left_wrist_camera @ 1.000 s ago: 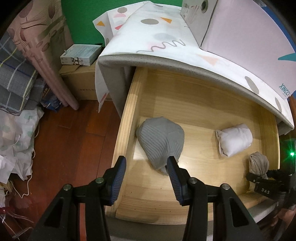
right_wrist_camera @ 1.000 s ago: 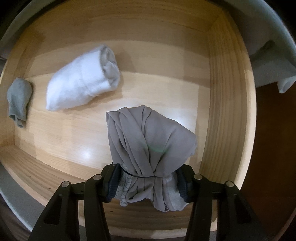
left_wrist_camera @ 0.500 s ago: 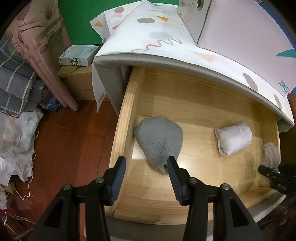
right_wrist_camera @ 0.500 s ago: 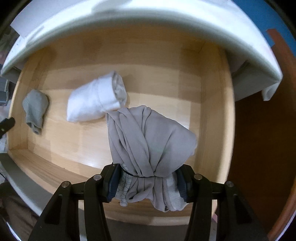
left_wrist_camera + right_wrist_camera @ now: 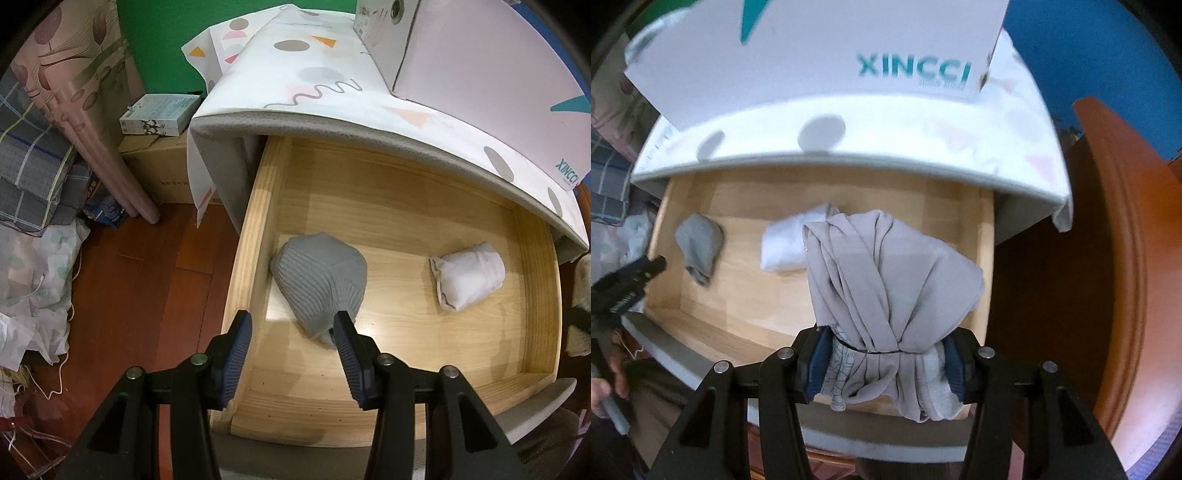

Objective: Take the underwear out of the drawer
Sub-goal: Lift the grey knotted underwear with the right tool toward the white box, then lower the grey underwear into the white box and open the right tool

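The wooden drawer point(image 5: 255, 236) stands pulled open. My right gripper point(image 5: 886, 360) is shut on a bundle of taupe-grey underwear point(image 5: 886, 280) and holds it above the drawer's front right part; the bundle shows at the right edge of the left wrist view point(image 5: 580, 295). My left gripper point(image 5: 293, 354) is open and empty above the drawer's front left corner, just short of a grey ribbed garment point(image 5: 321, 280) on the drawer floor. A rolled white garment point(image 5: 467, 275) lies at the right of the drawer point(image 5: 665, 221); it shows partly behind the held bundle point(image 5: 786, 243).
A patterned cloth-covered top point(image 5: 332, 92) with a white box point(image 5: 812, 48) overhangs the drawer's back. Cardboard boxes point(image 5: 159, 170), a rolled pink mat point(image 5: 81, 107) and piled fabric point(image 5: 29, 177) stand on the wooden floor at the left. An orange-brown panel point(image 5: 1071, 258) is at the right.
My right gripper has lifted the taupe underwear up and back, from the drawer floor to above the drawer. My left gripper has drawn back slightly and stays open.
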Available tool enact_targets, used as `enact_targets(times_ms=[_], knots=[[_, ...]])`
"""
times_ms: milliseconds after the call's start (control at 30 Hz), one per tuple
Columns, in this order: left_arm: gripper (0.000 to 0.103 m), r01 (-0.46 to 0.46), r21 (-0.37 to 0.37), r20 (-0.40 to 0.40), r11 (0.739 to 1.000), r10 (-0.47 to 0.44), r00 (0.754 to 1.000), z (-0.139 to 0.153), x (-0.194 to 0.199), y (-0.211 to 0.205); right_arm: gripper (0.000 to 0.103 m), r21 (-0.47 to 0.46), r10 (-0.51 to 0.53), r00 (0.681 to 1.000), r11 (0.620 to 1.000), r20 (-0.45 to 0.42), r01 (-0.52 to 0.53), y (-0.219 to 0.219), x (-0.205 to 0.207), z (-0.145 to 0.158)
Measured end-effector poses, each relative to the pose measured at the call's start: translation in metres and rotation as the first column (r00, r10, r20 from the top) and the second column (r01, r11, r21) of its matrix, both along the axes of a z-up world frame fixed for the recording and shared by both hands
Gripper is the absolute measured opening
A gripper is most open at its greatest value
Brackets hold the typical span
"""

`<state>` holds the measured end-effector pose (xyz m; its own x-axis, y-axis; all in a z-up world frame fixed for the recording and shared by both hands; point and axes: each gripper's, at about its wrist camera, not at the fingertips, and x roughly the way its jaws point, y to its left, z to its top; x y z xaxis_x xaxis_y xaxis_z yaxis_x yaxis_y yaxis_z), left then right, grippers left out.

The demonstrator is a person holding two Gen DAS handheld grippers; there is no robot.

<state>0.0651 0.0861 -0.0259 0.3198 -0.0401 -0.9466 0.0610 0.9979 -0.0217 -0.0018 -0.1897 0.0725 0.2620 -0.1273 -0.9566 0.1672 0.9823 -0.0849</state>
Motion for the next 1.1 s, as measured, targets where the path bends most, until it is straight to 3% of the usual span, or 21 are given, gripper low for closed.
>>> enact_targets(times_ms=[600,900,1100], knots=[[0.047,0.015,0.011,0.025,1.0,-0.016,1.0,0.005,-0.002,-0.002,0.049,-0.031,0.0,0.967,0.999,0.256,0.008,0.005,0.042,0.145],[0.047,0.015,-0.005,0.04,1.0,-0.015,0.999,0.009,-0.003,0.0,0.049,-0.062,-0.018,0.958,0.997,0.287,0.037,0.005,0.098,0.171],[0.047,0.015,-0.015,0.048,1.0,-0.014,0.999,0.011,-0.003,0.001,0.049,-0.068,-0.046,0.96,0.995,0.276,0.067,-0.002,0.136,0.164]])
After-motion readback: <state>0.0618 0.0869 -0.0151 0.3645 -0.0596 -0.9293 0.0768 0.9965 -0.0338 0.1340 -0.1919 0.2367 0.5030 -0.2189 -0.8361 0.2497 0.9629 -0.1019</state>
